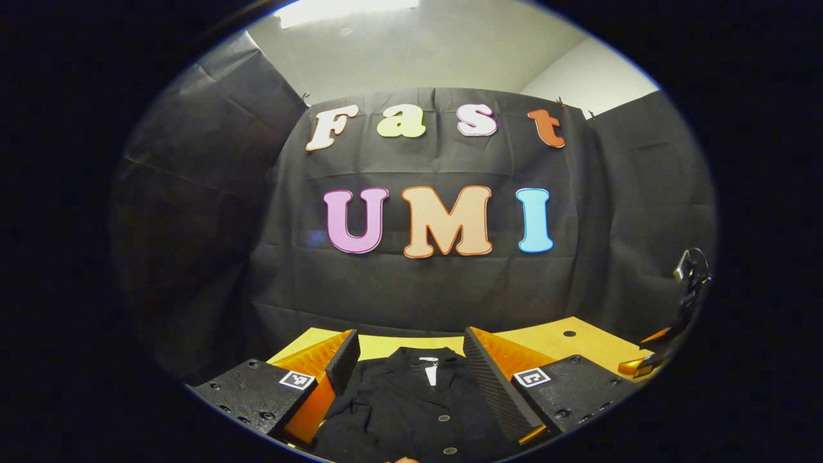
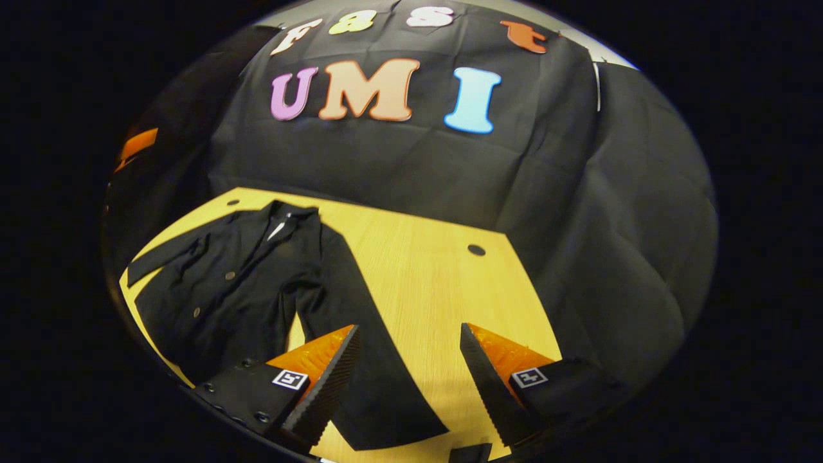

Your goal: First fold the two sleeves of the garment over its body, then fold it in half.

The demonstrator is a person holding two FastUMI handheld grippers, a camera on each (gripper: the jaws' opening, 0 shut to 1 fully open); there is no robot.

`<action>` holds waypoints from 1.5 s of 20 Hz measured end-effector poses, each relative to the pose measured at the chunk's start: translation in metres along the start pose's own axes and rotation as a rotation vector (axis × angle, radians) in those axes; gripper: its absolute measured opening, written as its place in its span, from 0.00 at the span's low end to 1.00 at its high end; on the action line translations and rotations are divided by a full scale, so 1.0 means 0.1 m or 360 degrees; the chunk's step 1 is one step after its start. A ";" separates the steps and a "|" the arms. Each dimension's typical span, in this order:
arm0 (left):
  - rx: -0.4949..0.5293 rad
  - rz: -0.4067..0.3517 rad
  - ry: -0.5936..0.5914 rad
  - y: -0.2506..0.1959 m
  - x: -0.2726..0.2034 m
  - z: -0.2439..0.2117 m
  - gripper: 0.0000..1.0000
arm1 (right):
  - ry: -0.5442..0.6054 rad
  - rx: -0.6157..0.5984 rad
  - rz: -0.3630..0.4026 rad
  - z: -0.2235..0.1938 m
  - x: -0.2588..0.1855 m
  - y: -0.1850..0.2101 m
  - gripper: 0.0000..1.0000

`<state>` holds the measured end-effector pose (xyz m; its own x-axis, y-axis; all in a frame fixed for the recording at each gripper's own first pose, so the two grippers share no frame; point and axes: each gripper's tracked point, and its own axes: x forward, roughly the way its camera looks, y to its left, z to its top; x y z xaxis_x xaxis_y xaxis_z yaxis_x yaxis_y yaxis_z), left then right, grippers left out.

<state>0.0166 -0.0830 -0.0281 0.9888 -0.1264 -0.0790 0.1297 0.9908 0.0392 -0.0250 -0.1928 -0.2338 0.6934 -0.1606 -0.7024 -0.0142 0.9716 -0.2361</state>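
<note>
Closest in the left gripper view, the left gripper [image 1: 408,366] hangs above the surface with its two fingers spread wide and nothing between them. Just beyond and below the gap lies the black garment [image 1: 411,405], collar end pointing away toward the booth wall, a white tag [image 1: 431,372] showing inside the neck and a row of small round buttons [image 1: 443,418] running down its front. Past the collar is a strip of pale wooden surface [image 1: 546,344] with a small dark hole in it, and then the black cloth wall [image 1: 418,283] rising behind. Far off at the right edge of this view, another gripper [image 1: 649,360] is partly visible; I cannot tell how its fingers stand from here.

In the right gripper view, the right gripper [image 2: 408,366] is also wide open and holds nothing. One long sleeve [image 2: 360,321] of the garment stretches out flat on the surface, running down between the fingers and passing close by the left-hand finger [image 2: 328,379]; whether it touches, I cannot tell. Farther back the garment's body [image 2: 231,283] lies spread out and unfolded, its other sleeve [image 2: 161,254] reaching out to the far side. Bare wooden surface [image 2: 437,276] lies to the right, and the cloth wall [image 2: 578,225] closes off the back.
</note>
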 end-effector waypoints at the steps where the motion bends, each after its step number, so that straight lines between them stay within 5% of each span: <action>1: -0.0005 -0.0002 0.0009 -0.05 0.00 -0.02 0.99 | 0.0033 -0.0019 0.0025 -0.09 0.02 0.00 0.99; 12: 0.0026 0.0029 0.0030 -0.27 -0.06 -0.10 0.96 | 0.0567 -0.0032 0.0185 -1.15 0.23 -0.03 1.00; 24: 0.0057 0.0046 0.0049 -0.23 -0.05 -0.12 0.99 | 0.0767 0.0059 0.0317 -1.32 0.30 0.04 0.98; 26: 0.0053 0.0060 0.0062 -0.19 -0.08 -0.14 0.99 | 0.0763 0.0092 0.0298 -1.32 0.26 0.13 0.92; 30: 0.0001 0.0067 0.0058 -0.12 -0.07 -0.15 0.99 | 0.0712 0.0148 0.0281 -1.15 0.18 0.47 0.25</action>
<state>0.0066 -0.0936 -0.0430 0.9901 -0.0828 -0.1135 0.0883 0.9951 0.0438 -0.0958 -0.1698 -0.3345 0.3086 -0.0312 -0.9507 -0.0254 0.9988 -0.0410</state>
